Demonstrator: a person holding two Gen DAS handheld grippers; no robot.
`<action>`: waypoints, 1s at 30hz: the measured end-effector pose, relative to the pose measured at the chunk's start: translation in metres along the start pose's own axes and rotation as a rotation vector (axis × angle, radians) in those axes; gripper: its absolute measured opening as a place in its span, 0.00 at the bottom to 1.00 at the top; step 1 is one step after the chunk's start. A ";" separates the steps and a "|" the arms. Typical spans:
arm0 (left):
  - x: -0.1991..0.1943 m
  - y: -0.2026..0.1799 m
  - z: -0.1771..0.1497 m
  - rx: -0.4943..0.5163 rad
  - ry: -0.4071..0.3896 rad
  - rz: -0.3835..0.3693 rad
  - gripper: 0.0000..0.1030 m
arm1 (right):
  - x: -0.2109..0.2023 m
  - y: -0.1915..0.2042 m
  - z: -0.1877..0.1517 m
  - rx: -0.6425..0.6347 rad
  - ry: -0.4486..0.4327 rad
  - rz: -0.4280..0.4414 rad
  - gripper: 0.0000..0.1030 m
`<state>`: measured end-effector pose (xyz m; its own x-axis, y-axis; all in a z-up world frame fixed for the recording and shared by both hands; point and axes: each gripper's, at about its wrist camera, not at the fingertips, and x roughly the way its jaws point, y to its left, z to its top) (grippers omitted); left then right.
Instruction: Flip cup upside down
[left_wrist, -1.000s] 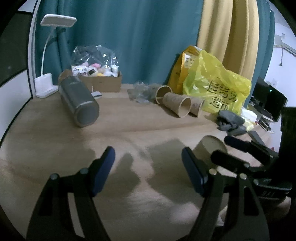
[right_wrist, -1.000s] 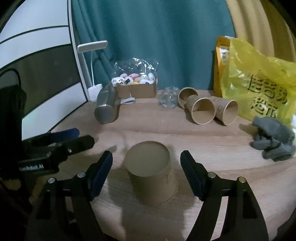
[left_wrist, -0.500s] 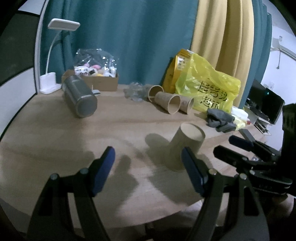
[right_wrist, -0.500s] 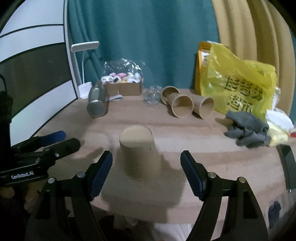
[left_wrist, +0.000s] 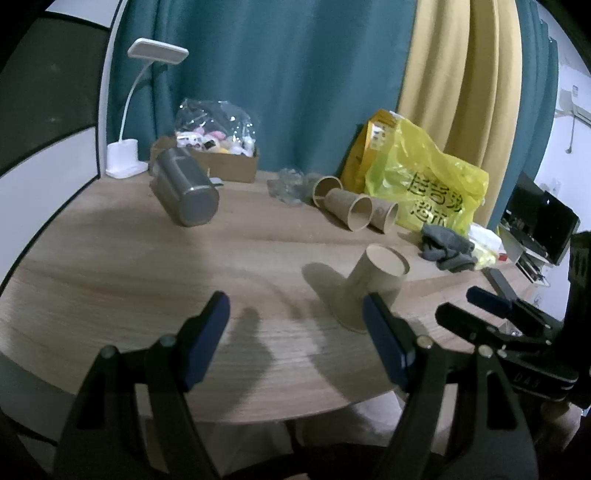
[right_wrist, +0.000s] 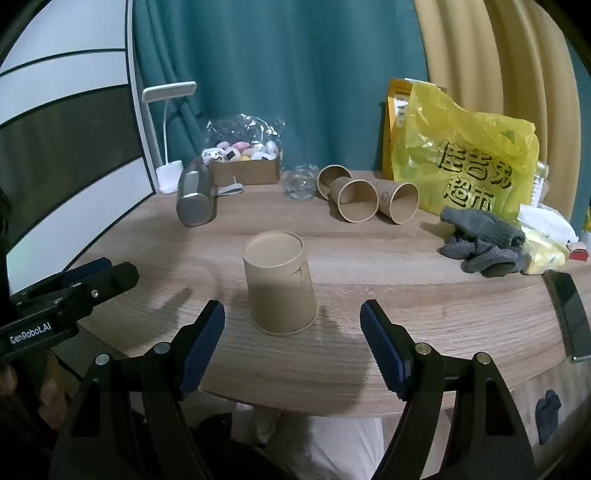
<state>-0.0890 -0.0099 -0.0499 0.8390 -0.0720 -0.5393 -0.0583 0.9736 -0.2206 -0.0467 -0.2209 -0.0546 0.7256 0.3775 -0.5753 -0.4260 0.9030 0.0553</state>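
A brown paper cup (right_wrist: 280, 282) stands upside down, rim on the wooden table (right_wrist: 406, 295), near the front edge. It also shows in the left wrist view (left_wrist: 373, 288), beside my left gripper's right finger. My right gripper (right_wrist: 291, 345) is open and empty, drawn back just in front of the cup, not touching it. My left gripper (left_wrist: 295, 341) is open and empty over the table's front edge, left of the cup. The right gripper shows in the left wrist view (left_wrist: 480, 314), and the left gripper in the right wrist view (right_wrist: 88, 277).
Three paper cups (right_wrist: 364, 199) lie on their sides at the back. A steel flask (right_wrist: 195, 197) lies at the back left by a box of toys (right_wrist: 243, 162) and a white lamp (right_wrist: 168, 147). A yellow bag (right_wrist: 465, 162), grey gloves (right_wrist: 480, 242) and a phone (right_wrist: 569, 314) are at right.
Both grippers have pulled back toward the table's front edge and away from the cup. The cup stands upside down in the same spot.
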 end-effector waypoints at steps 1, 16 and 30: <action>0.000 0.000 0.000 0.002 -0.001 -0.001 0.74 | 0.000 0.000 0.000 0.002 0.000 0.001 0.76; -0.002 -0.003 0.001 0.011 0.000 0.014 0.74 | -0.002 -0.001 -0.001 0.000 -0.001 0.004 0.76; -0.004 -0.003 0.002 0.019 -0.005 0.021 0.74 | -0.002 -0.001 -0.001 0.001 -0.002 0.005 0.76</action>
<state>-0.0914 -0.0117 -0.0458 0.8406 -0.0508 -0.5393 -0.0653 0.9788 -0.1940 -0.0484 -0.2232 -0.0541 0.7245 0.3823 -0.5736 -0.4291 0.9013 0.0587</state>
